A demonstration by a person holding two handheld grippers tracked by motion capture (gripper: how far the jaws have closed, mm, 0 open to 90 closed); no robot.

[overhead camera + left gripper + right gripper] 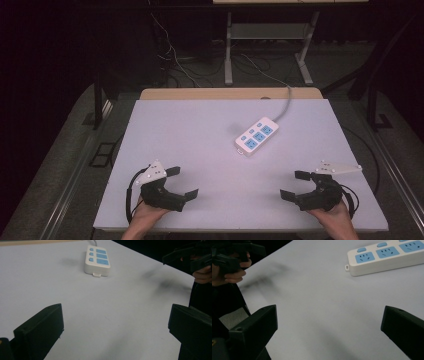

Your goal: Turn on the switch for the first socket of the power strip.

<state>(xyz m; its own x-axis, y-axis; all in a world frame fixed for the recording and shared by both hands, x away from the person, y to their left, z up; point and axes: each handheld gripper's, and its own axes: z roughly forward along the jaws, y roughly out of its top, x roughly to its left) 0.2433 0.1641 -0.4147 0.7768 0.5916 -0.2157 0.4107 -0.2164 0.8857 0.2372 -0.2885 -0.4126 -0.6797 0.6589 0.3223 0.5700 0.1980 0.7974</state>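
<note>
A white power strip (257,135) with blue sockets and blue switches lies a little right of the middle of the pale table (200,130), its grey cable running off the far edge. My left gripper (182,182) hovers near the front left of the table, open, with nothing between its jaws. At the front right my right gripper (295,184) is also open and holds nothing. The power strip (97,261) lies well ahead of the left gripper (116,327). It (387,256) also lies ahead and to the right of the right gripper (329,330).
The table's wooden far edge (230,93) shows behind the pale top. Beyond it stand a metal desk frame (267,45) and loose cables (175,60) on a dark floor. Each gripper view catches the other hand (202,273) holding its gripper (234,257) at the table's side.
</note>
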